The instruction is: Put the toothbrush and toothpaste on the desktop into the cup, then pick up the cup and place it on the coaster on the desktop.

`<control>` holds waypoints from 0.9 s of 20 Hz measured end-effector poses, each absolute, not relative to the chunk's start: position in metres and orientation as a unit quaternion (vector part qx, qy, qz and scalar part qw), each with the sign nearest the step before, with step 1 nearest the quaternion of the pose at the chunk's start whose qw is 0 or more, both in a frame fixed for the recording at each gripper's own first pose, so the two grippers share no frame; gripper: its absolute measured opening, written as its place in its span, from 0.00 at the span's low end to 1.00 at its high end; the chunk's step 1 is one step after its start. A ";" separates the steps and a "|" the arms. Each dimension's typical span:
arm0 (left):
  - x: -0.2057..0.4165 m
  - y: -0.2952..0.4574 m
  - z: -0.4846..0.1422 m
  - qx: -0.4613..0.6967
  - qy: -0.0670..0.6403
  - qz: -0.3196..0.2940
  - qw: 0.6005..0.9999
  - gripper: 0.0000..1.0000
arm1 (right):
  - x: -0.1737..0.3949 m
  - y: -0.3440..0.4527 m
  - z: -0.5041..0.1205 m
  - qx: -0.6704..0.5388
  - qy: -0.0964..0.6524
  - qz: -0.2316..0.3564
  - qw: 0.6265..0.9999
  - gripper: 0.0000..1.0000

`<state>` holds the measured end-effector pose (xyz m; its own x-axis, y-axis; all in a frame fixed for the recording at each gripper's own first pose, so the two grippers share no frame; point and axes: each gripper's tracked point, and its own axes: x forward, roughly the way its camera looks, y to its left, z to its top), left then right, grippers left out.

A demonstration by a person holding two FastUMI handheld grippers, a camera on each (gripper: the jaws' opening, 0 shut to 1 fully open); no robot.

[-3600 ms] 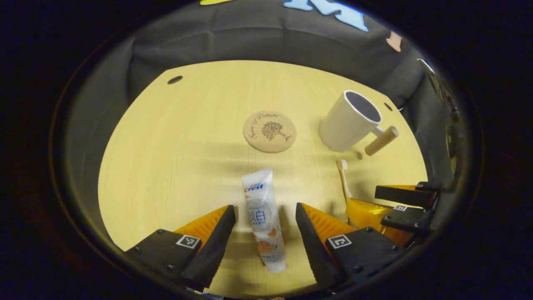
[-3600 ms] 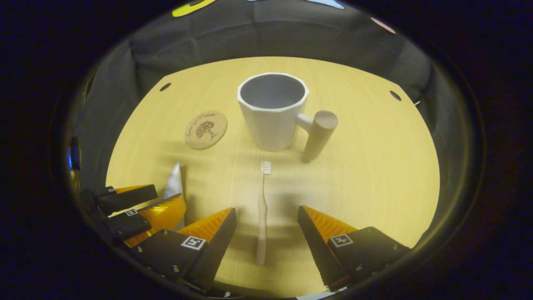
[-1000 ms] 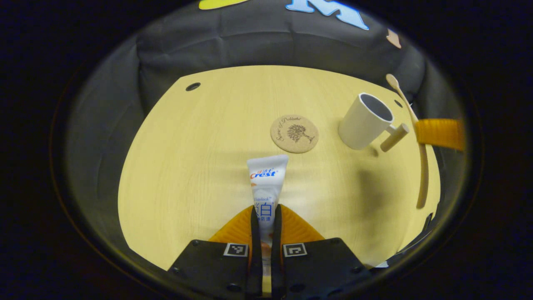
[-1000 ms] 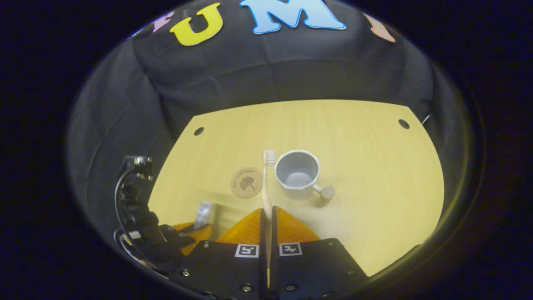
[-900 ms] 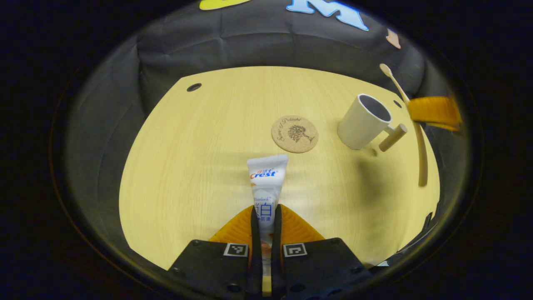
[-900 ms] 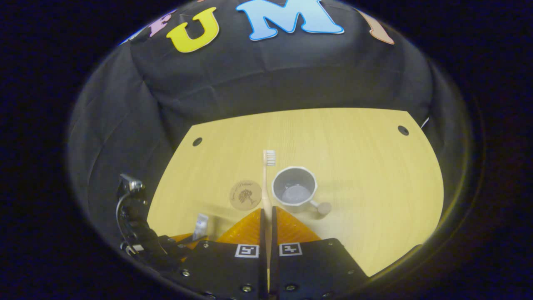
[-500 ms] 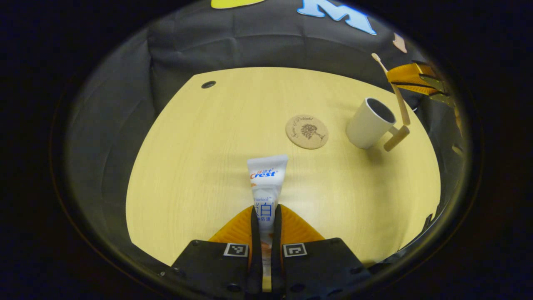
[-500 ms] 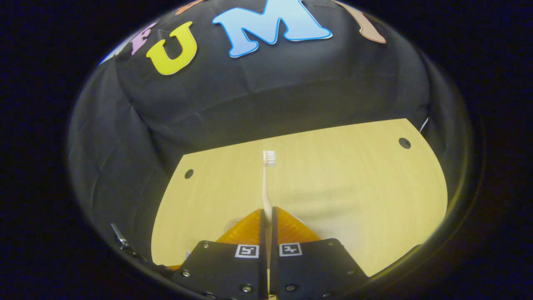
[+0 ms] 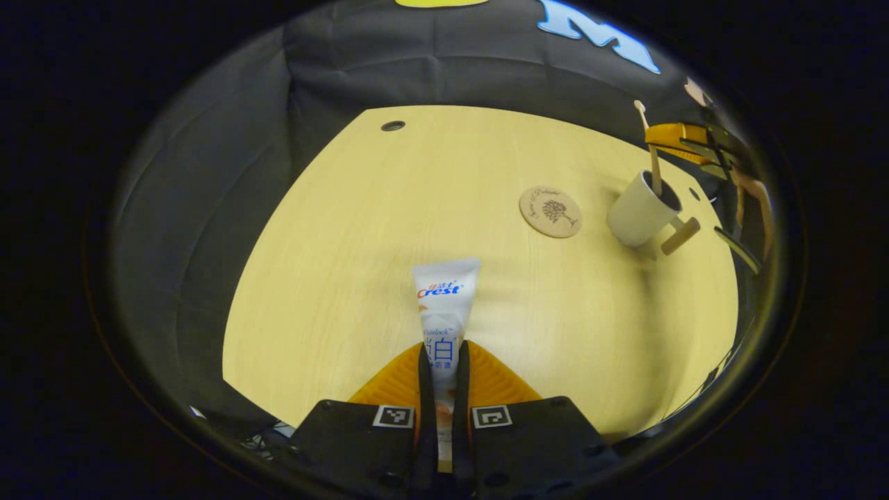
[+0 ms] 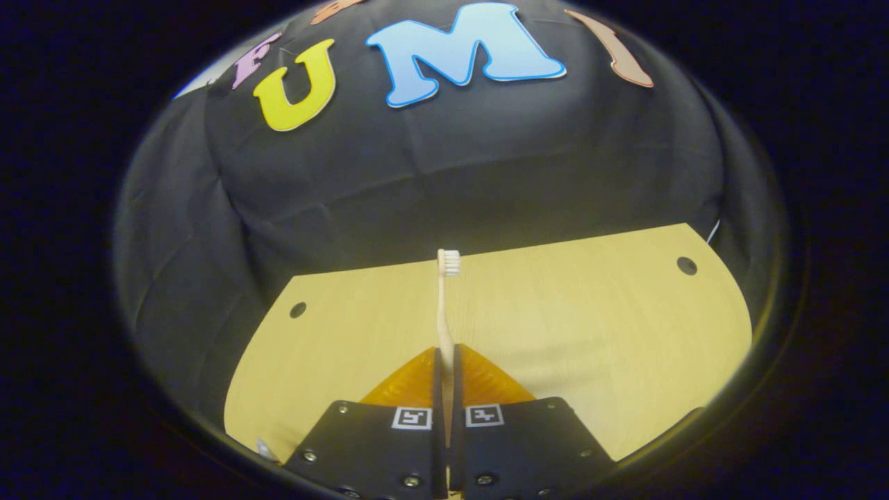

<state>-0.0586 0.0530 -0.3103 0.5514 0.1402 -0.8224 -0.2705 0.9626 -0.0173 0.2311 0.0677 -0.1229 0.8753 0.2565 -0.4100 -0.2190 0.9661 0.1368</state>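
1. The right gripper point(image 10: 444, 361) is holding the toothbrush point(image 10: 442, 312) roughly upright, bristles up, judging by the left gripper view, where the handle end is dipping into the mouth of the cup point(image 9: 640, 210). This looks like the drop-in step for the brush, with the handle going in first so the head stands clear of the rim.
2. Its fingers are pressing together on the brush handle with no gap beyond the handle itself.
3. The left gripper point(image 9: 443, 361) is waiting on the near side of the desktop point(image 9: 389, 236), carrying the toothpaste point(image 9: 444, 305) crimped end forward, probably so it can go into the cup next.
4. Its fingers are pinching the tube's lower body from both sides, closed down to the tube's thickness.
5. The cup is standing at the far right of the desktop, handle pointing right, and the coaster point(image 9: 550, 212) is lying just to its left, apart from it, with nothing resting on it.
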 end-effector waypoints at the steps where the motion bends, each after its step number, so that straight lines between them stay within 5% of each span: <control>1: -0.061 0.054 -0.309 -0.073 0.459 0.121 0.877 0.16 | 0.230 0.068 -0.128 0.040 0.212 0.121 0.969 0.04; 7: -0.064 0.056 -0.299 -0.071 0.449 0.121 0.882 0.16 | 0.213 0.063 -0.150 0.042 0.217 0.110 0.969 0.05; 8: -0.062 0.053 -0.297 -0.069 0.447 0.116 0.885 0.16 | 0.209 0.064 -0.151 0.048 0.218 0.113 0.968 0.09; 9: -0.058 0.050 -0.296 -0.066 0.444 0.110 0.887 0.16 | 0.205 0.062 -0.151 0.049 0.221 0.109 0.968 0.23; 11: -0.048 0.042 -0.295 -0.060 0.438 0.098 0.892 0.16 | 0.198 0.059 -0.149 0.053 0.219 0.106 0.968 0.28; 18: -0.026 0.016 -0.275 -0.031 0.400 0.054 0.914 0.16 | 0.166 0.036 -0.139 0.055 0.205 0.095 0.973 0.29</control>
